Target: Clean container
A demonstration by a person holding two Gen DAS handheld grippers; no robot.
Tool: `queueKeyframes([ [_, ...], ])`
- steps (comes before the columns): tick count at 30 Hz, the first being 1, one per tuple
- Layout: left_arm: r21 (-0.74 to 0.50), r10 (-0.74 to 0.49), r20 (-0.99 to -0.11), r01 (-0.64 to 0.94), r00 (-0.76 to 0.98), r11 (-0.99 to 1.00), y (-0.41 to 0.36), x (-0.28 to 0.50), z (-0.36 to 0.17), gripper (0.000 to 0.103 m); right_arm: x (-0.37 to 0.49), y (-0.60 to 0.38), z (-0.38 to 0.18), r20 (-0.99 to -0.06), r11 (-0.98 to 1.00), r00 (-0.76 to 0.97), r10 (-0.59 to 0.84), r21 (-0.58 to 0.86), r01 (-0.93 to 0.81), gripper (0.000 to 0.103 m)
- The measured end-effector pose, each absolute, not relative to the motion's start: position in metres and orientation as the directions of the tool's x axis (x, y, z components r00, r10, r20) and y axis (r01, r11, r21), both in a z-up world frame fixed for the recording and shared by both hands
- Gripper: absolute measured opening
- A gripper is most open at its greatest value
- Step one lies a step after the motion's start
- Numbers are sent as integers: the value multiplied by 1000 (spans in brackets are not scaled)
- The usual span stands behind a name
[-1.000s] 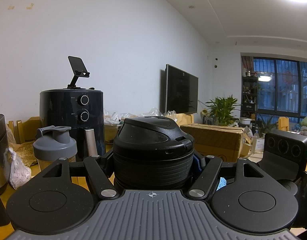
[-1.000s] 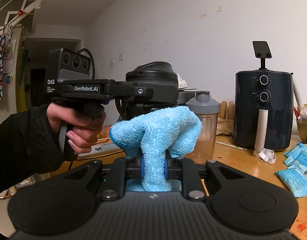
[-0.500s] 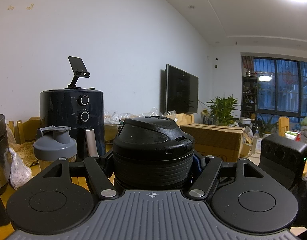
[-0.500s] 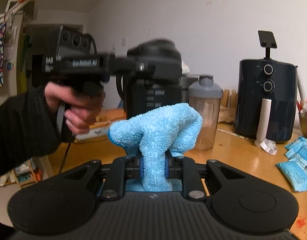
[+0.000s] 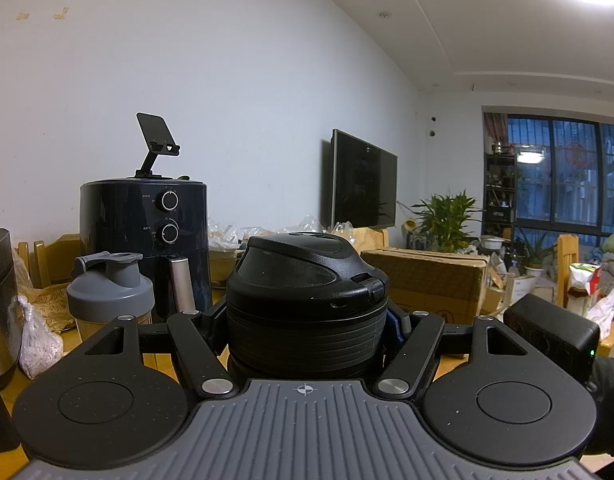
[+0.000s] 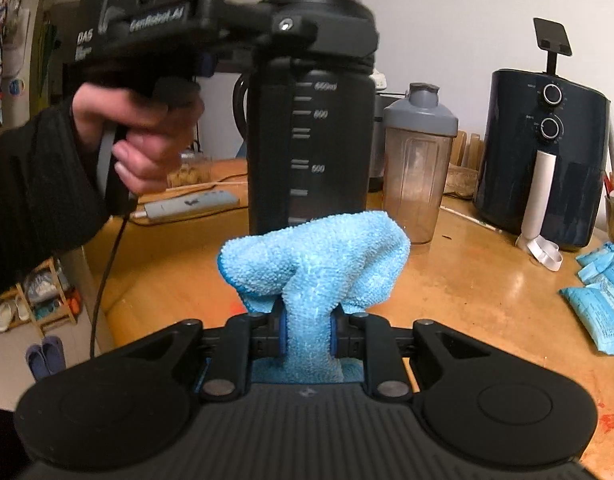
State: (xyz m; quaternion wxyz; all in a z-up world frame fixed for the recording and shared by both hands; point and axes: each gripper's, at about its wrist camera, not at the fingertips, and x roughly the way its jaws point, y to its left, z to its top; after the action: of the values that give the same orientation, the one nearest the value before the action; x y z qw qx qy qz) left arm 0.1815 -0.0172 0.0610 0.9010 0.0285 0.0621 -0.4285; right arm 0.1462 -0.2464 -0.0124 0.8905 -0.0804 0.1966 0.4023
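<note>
Right wrist view, from the left: the person's left hand (image 6: 143,140) grips the handle of the left gripper (image 6: 291,40), whose fingers are clamped around the neck of a dark measuring bottle (image 6: 311,152), just under its black lid (image 6: 327,4). The bottle is upright with graduation marks down its side; its base is hidden behind the blue microfibre cloth (image 6: 315,264). That cloth bulges in front of the bottle's lower part, pinched at its waist between the closed fingers of the right gripper (image 6: 307,336). Right of the bottle stand a grey-lidded shaker cup (image 6: 419,168) and a dark air fryer (image 6: 543,160) on the wooden table (image 6: 487,288); blue packets (image 6: 599,304) lie at far right.
</note>
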Motion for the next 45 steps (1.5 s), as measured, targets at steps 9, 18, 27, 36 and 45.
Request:
queueKeyframes([
  [9, -4, -769, -134, 776, 625, 631, -14, 183, 61, 68, 151, -236, -27, -503, 662, 579, 642, -18, -750, 11],
  [18, -1, -770, -136, 777, 624, 630, -13, 184, 62, 68, 150, -232, -29, -528, 663, 574, 626, -27, -748, 10],
  [27, -5, -770, -135, 777, 624, 630, -16, 186, 63, 68, 151, -233, -28, -530, 665, 572, 626, -19, -746, 10],
  [36, -7, -771, -133, 777, 623, 629, -15, 185, 62, 68, 151, -233, -23, -521, 667, 578, 628, -22, -745, 11],
  [45, -7, -770, -134, 777, 623, 630, -15, 184, 61, 68, 145, -239, 0, -458, 672, 604, 652, -19, -740, 12],
])
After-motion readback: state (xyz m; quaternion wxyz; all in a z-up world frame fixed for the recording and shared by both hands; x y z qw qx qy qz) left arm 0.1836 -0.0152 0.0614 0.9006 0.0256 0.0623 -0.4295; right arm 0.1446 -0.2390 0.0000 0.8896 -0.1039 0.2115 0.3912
